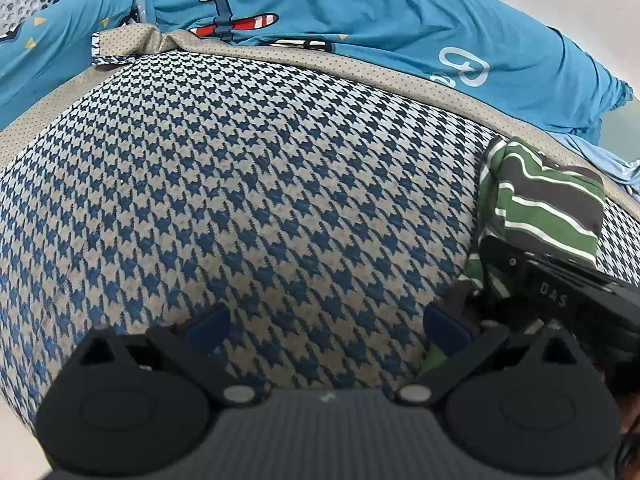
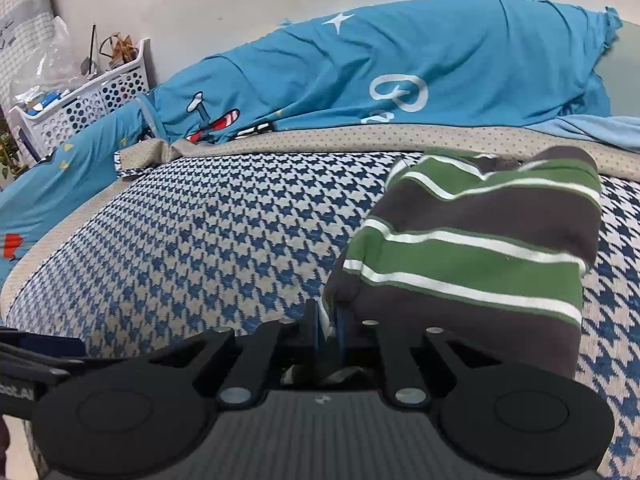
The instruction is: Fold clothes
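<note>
A green, dark grey and white striped garment (image 2: 476, 236) lies bunched on the houndstooth cloth (image 2: 208, 224). My right gripper (image 2: 329, 320) is shut on the garment's near left edge, with fabric pinched between its blue pads. In the left wrist view the same striped garment (image 1: 548, 204) sits at the right, with the right gripper's black body (image 1: 568, 292) against it. My left gripper (image 1: 326, 326) stands open just above the houndstooth cloth (image 1: 256, 200), nothing between its fingers; its right finger (image 1: 444, 328) is close beside the garment.
A blue sheet with plane prints (image 2: 360, 76) is heaped along the far side, against a pale wall. A white perforated basket (image 2: 80, 108) with oddments stands at the back left. The cloth's beige dotted border (image 1: 360, 68) runs along the far edge.
</note>
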Motion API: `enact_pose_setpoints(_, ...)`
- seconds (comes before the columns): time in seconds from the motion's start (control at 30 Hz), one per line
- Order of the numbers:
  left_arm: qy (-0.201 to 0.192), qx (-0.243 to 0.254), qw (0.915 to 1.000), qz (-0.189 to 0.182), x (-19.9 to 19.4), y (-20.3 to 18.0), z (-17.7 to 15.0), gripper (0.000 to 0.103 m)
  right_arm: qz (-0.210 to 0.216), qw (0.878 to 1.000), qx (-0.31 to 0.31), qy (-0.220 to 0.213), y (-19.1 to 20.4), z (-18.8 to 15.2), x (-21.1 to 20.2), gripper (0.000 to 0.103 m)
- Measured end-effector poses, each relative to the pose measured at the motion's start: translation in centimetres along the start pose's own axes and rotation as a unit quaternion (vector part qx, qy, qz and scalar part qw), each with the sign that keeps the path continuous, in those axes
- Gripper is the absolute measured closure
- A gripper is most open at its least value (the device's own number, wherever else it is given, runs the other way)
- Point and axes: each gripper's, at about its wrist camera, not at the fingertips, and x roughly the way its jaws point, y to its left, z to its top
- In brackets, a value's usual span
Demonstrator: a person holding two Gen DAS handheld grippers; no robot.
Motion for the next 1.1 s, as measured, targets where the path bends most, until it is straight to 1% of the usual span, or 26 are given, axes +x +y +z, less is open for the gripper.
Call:
enact_pose_setpoints(0.17,-0.001,-0.019,0.9998,-0.003,-0.2,0.5,0.2,0.000,0.003,1.000,0.021,-0.009,-0.2,1.0,-0.8,0.090)
enact_pose_setpoints(0.27,-0.002,-0.027,0.9996,-0.003,-0.2,0.6,0.2,0.000,-0.006,0.999,0.021,-0.031,-0.4,2.0,-1.4,0.089)
enact_pose_setpoints(0.37,-0.002,-0.029,0.9996,-0.004,-0.2,0.4,0.3,0.000,-0.025,0.998,0.021,-0.046,-1.0,2.7,-1.0,0.089)
enact_pose_setpoints(0.47,0.000,-0.028,0.9996,-0.003,0.0,0.1,0.3,0.000,-0.035,0.998,0.034,-0.048,-2.2,3.3,-0.4,0.089)
enact_pose_setpoints(0.63,0.008,-0.029,0.9995,-0.007,0.3,0.1,0.3,0.000,-0.040,0.997,0.046,-0.051,-3.1,3.9,0.2,0.089)
enact_pose_setpoints(0.87,0.013,-0.023,0.9996,-0.006,0.5,0.0,0.0,0.000,-0.045,0.996,0.044,-0.058,-3.1,4.4,0.8,0.078)
enact_pose_setpoints(1.1,0.018,-0.018,0.9997,-0.004,0.8,-0.1,-0.1,0.000,-0.067,0.996,0.029,-0.057,-2.9,4.3,2.1,0.073)
